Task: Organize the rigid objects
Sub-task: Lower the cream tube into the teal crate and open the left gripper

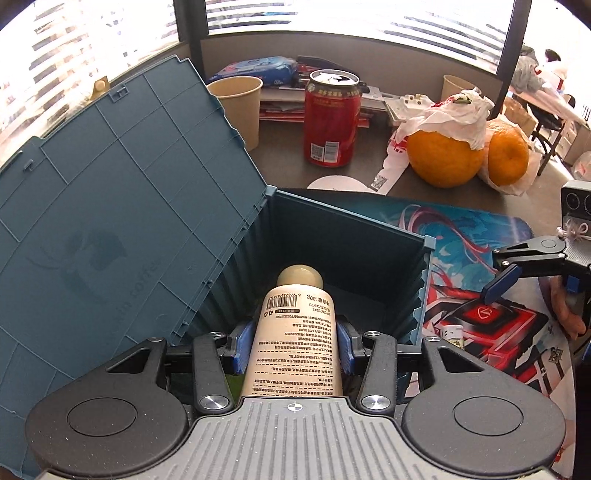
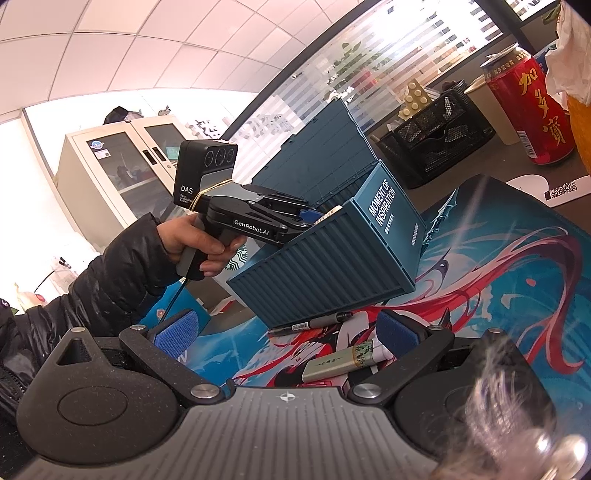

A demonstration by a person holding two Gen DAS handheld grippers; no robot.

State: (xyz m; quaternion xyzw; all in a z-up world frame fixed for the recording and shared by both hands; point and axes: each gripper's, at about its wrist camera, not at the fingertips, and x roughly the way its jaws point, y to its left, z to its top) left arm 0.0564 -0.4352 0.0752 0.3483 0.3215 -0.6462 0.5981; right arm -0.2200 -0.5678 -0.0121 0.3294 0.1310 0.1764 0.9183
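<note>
An office: grid ceiling panels (image 2: 122, 48), a glass-door filing cabinet (image 2: 122, 162), window blinds (image 1: 332, 14), cluttered desk (image 1: 280, 162).

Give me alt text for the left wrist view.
The left gripper holds a cream tube, cap forward, in its jaws over the open blue container box, lid tipped back at left. Behind on the desk stand a red can, a paper cup and two oranges.

- The cream plastic tube (image 1: 295, 339) points cap-first into the open teal container-shaped box (image 1: 354, 236).
- The box's hinged lid (image 1: 110, 206) stands at its 9 o'clock.
- The red drink can (image 1: 331, 118) stands at the box's 12 o'clock, two oranges (image 1: 443, 155) at 1 o'clock.
- The box rests on the printed mat (image 1: 480, 236), a black marker pen (image 2: 321, 324) lying against its base.
</note>
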